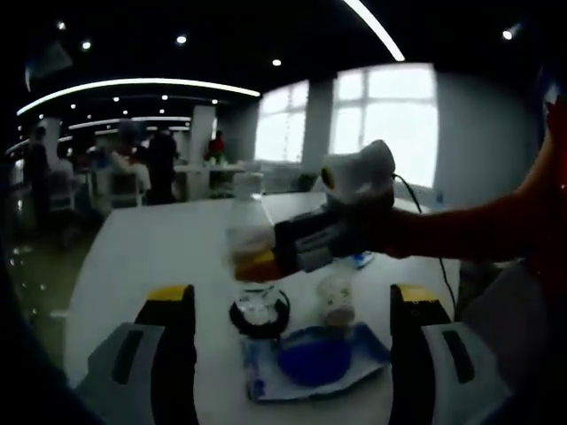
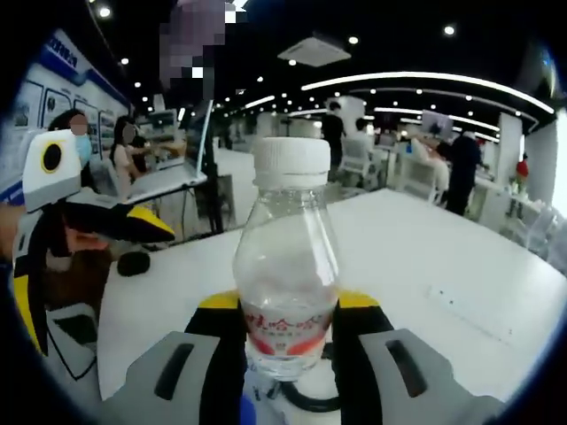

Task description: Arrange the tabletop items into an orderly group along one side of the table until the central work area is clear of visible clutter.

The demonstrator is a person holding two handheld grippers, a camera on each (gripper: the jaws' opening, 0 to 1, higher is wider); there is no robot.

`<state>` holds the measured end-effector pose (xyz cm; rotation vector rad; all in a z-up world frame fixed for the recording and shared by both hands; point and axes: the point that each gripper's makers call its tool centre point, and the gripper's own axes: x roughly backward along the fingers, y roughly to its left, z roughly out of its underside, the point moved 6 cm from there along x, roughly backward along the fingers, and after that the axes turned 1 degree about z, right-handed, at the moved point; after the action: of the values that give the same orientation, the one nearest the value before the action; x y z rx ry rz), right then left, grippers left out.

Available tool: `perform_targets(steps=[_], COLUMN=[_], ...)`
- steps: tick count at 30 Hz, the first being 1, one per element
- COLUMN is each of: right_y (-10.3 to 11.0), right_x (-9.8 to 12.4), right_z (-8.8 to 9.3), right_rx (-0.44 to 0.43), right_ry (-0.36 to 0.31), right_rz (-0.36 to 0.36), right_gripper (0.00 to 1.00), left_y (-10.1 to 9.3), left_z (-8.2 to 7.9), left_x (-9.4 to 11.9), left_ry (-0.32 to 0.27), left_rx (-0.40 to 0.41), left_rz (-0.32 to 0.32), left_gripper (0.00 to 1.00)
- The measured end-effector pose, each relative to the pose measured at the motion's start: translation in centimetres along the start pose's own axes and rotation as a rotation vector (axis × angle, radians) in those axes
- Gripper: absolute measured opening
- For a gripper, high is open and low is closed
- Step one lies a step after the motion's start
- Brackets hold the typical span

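I see the clear bottle (image 2: 287, 266), white-capped and upright, clamped at its label between the two jaws of my right gripper (image 2: 288, 341). In the left gripper view the same bottle (image 1: 251, 232) hangs above the white table (image 1: 151, 243), held by that right gripper (image 1: 266, 252), which enters from the right on a red-sleeved arm (image 1: 483, 226).

Directly below the bottle a round black dish (image 1: 260, 312) sits on the table. Just beside the dish stands a small clear cup (image 1: 337, 299). Nearer my camera than the bottle lies a blue plate (image 1: 313, 359) on a pale tray (image 1: 260, 367).

My left gripper (image 1: 292, 341) has its yellow-tipped jaws wide apart, holding nothing, with the tray between them.

Beyond the bottle the room shows bright windows (image 1: 381, 119), ceiling light strips (image 2: 425, 81), further tables and several standing people (image 2: 463, 168).
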<state>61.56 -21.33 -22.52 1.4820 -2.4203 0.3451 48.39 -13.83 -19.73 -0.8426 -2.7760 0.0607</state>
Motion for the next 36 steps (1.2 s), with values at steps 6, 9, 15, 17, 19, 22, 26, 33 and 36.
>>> perform_targets(steps=[6,9,15,17,19,22,26,33,36], right_y=[0.7,1.0,1.0,0.9,1.0,1.0,1.4,1.7,2.2], right_x=[-2.5,-3.5,-5.6,-6.4,-7.0,-7.9,-8.7,-9.6,-9.8], right_z=[0.2,0.6,1.0,1.3,1.8,2.4,2.9,3.4,3.7], right_rx=[-0.022,-0.026,-0.04,-0.044,-0.052,-0.059,-0.068,-0.062,-0.048], right_ry=[-0.022,-0.022,-0.035,-0.039,-0.037,-0.033,-0.039,-0.051,-0.047], right_rz=[0.008,0.012,0.027,0.036,0.042,0.044,0.04,0.036,0.03], right_gripper=[0.36,0.36,0.36,0.36,0.36,0.36,0.36,0.36,0.36], left_y=[0.7,1.1,1.9,2.2,2.4,2.8,3.0,3.1,3.2], left_z=[0.6,0.8,1.4,1.6,1.7,2.0,2.3,2.7,2.8], left_x=[0.5,0.7,1.0,1.1,1.1,1.0,0.8,0.7,0.7], left_ry=[0.005,0.003,0.009,0.012,0.012,0.017,0.024,0.035,0.036], left_rx=[0.003,0.012,0.025,0.028,0.032,0.037,0.042,0.048,0.049], left_rz=[-0.018,-0.028,-0.046,-0.05,-0.052,-0.053,-0.054,-0.054,-0.054], left_gripper=[0.88,0.88,0.87,0.87,0.87,0.87,0.86,0.86,0.86])
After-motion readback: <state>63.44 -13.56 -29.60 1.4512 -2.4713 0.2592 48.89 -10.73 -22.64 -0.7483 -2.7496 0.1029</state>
